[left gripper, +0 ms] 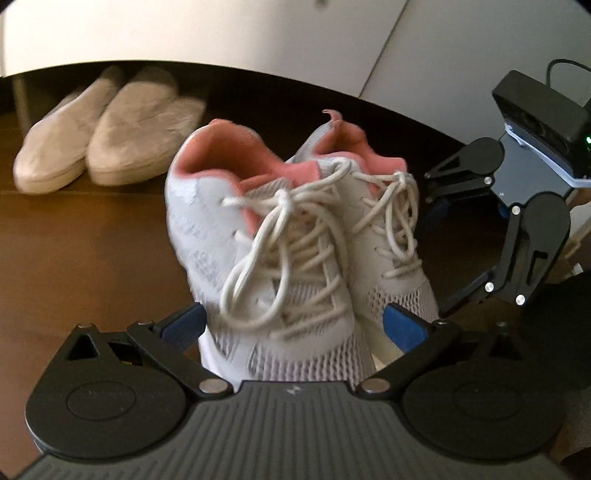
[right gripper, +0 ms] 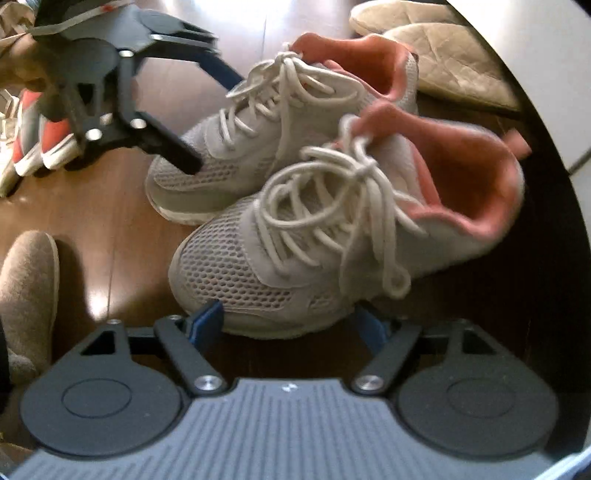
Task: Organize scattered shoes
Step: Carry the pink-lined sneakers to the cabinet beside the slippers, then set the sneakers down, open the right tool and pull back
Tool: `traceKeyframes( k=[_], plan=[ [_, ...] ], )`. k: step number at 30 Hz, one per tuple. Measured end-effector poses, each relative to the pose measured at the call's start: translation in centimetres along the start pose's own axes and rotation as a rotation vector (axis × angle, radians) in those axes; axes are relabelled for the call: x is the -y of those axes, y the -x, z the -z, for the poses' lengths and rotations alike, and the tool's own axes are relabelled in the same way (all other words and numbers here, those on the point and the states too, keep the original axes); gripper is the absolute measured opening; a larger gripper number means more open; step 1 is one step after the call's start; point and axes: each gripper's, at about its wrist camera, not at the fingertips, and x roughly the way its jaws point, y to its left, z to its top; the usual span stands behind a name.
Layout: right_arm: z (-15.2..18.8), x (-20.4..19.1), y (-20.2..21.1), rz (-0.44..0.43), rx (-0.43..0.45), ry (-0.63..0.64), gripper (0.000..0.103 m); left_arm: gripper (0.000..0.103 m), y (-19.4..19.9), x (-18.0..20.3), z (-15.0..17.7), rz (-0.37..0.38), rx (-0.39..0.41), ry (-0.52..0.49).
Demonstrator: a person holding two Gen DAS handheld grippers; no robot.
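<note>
Two white mesh sneakers with pink lining stand side by side on the wooden floor. In the left wrist view my left gripper (left gripper: 291, 326) has its jaws around the toe of the left sneaker (left gripper: 266, 258), pads at both sides. The right sneaker (left gripper: 391, 229) stands beside it. In the right wrist view my right gripper (right gripper: 291, 325) has its jaws on both sides of the toe of the near sneaker (right gripper: 295, 251). The far sneaker (right gripper: 258, 125) sits in my left gripper (right gripper: 210, 110). My right gripper also shows in the left wrist view (left gripper: 439, 258).
A pair of beige slip-ons (left gripper: 107, 136) lies under a white cabinet (left gripper: 221, 33); it also shows in the right wrist view (right gripper: 443, 62). A grey felt slipper (right gripper: 29, 295) lies at the left. Red and white shoes (right gripper: 40, 140) lie at far left.
</note>
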Motion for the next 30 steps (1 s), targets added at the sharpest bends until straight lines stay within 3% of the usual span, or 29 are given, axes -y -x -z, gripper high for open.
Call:
traceKeyframes(
  k=[5,12,16,19,23,26,27,30],
  plan=[
    [0.2,1.3,0.4,0.044,0.074,-0.1,0.071,0.103,-1.6,0.5,-1.4,0.001,0.001,-0.036],
    [0.1,2.8,0.8,0.114,0.106,-0.109,0.071,0.103,-3.2,0.5,-3.1,-0.007,0.019,-0.07],
    [0.3,2.8,1.0,0.125,0.113,-0.143,0.071,0.103,-2.4,1.1,-2.3,-0.039,0.044,-0.063],
    [0.6,1.8,1.7,0.123,0.119,-0.159,0.071,0.103,0.4,2.5,0.0,-0.106,0.079,0.001],
    [0.2,-0.2,2.9,0.128,0.143,-0.068,0.071,0.103,3.7,3.4,3.4,-0.22,0.104,0.108],
    [-1.0,-2.0,3.3,0.138,0.17,0.074,0.071,0.103,4.1,4.4,5.2,-0.248,0.081,0.147],
    [-1.4,-2.6,3.4,0.141,0.179,0.122,0.071,0.103,3.7,4.9,5.5,-0.243,0.056,0.124],
    [-2.3,-3.3,1.8,0.152,0.079,0.169,0.071,0.103,1.5,7.2,6.2,-0.226,-0.05,-0.022]
  ],
)
